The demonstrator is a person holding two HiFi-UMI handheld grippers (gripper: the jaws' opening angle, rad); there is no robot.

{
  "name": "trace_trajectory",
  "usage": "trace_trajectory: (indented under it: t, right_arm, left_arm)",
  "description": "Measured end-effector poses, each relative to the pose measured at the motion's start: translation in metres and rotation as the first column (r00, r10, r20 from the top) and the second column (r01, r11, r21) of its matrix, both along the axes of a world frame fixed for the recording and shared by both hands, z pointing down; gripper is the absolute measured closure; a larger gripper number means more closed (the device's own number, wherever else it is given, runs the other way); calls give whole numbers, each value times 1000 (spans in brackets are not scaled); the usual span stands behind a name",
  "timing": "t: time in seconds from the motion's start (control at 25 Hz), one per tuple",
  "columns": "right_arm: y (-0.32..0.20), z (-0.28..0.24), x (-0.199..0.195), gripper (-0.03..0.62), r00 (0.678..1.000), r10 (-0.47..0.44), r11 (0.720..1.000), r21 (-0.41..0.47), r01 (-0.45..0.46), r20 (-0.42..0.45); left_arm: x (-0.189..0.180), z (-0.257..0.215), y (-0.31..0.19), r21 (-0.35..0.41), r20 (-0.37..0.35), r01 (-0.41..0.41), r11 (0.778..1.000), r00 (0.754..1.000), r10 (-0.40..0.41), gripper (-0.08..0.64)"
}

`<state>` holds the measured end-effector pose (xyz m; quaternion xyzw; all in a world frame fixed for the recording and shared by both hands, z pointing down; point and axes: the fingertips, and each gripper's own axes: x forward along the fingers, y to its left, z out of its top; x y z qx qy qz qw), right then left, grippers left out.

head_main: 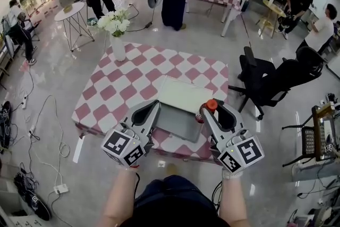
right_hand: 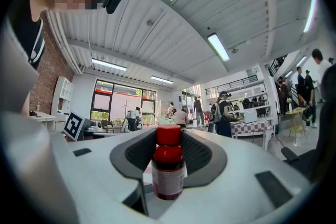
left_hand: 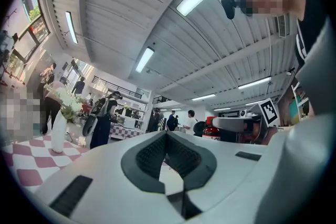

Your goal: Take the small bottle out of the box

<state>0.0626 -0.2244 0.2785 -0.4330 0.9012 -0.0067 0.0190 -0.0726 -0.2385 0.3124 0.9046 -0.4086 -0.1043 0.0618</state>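
A small bottle (head_main: 211,106) with a red cap and dark red body stands upright between the jaws of my right gripper (head_main: 210,112), which is shut on it above the right side of the box. In the right gripper view the bottle (right_hand: 168,165) fills the middle of the gripper (right_hand: 168,140), its white label low down. The box (head_main: 178,124) is a shallow grey tray with its white lid (head_main: 183,94) folded back, lying on the checkered table (head_main: 106,94). My left gripper (head_main: 153,108) hovers at the box's left edge, shut and empty (left_hand: 167,134). From there the bottle (left_hand: 211,129) shows to the right.
A white vase of flowers (head_main: 118,45) stands at the table's far left corner. Black office chairs (head_main: 265,82) sit right of the table. Cables (head_main: 32,130) trail over the floor on the left. People and more tables fill the back of the room.
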Motion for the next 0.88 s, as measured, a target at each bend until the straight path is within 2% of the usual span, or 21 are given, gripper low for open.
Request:
trace_trajectory:
  t: [0.88]
  right_arm:
    - [-4,-27,10,446,1000,23,998,56,-24,7]
  left_arm:
    - [8,-23,-12,33,-15,-26,999,1000,27,560]
